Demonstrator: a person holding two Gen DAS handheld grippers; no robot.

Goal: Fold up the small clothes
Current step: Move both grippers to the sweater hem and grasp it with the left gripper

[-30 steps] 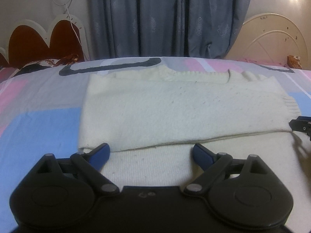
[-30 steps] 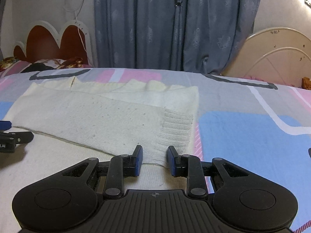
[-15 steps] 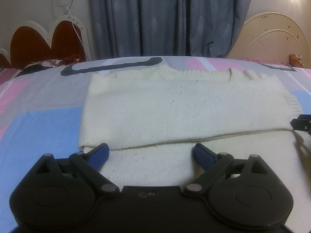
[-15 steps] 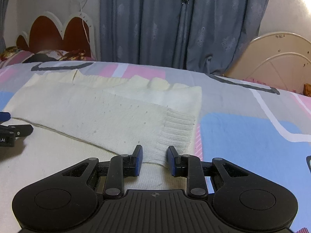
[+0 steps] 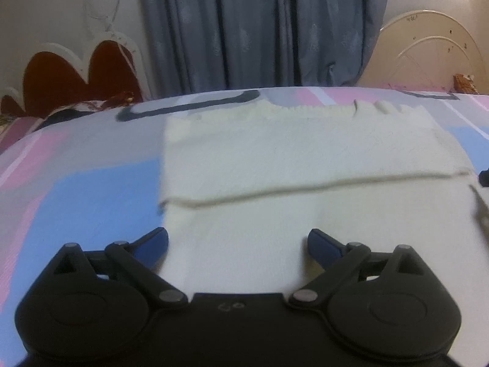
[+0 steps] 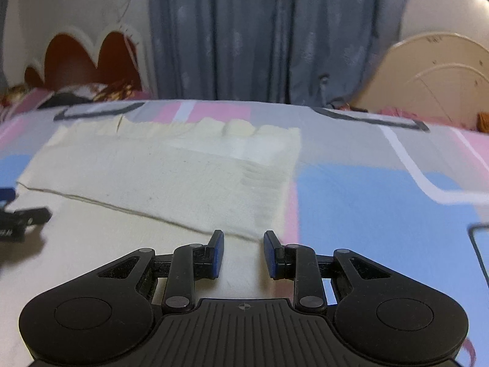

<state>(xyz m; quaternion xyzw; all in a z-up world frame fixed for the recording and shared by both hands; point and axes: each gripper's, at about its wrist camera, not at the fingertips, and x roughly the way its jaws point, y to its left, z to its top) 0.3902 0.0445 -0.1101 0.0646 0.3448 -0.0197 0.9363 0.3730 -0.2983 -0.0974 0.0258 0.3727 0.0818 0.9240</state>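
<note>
A cream knit sweater [image 5: 305, 165] lies flat on the bed, with a sleeve folded across its body and the ribbed cuff [image 6: 269, 183] near its right side. My left gripper [image 5: 238, 241] is wide open and empty above the sweater's near left part. My right gripper [image 6: 243, 241] is open with a narrower gap, empty, above the sweater's near right part just in front of the cuff. The left gripper's tip shows at the left edge of the right wrist view [image 6: 21, 217].
The bedsheet [image 6: 366, 202] has blue, pink and grey blocks. A red and white headboard [image 5: 82, 73] stands at the back left, grey curtains [image 5: 259, 27] behind, a cream headboard [image 5: 428, 55] at the back right.
Both grippers have pulled back and risen a little from the sweater; the fold line now sits farther from the fingers. Neither jaw gap has changed. The view is blurred by motion.
</note>
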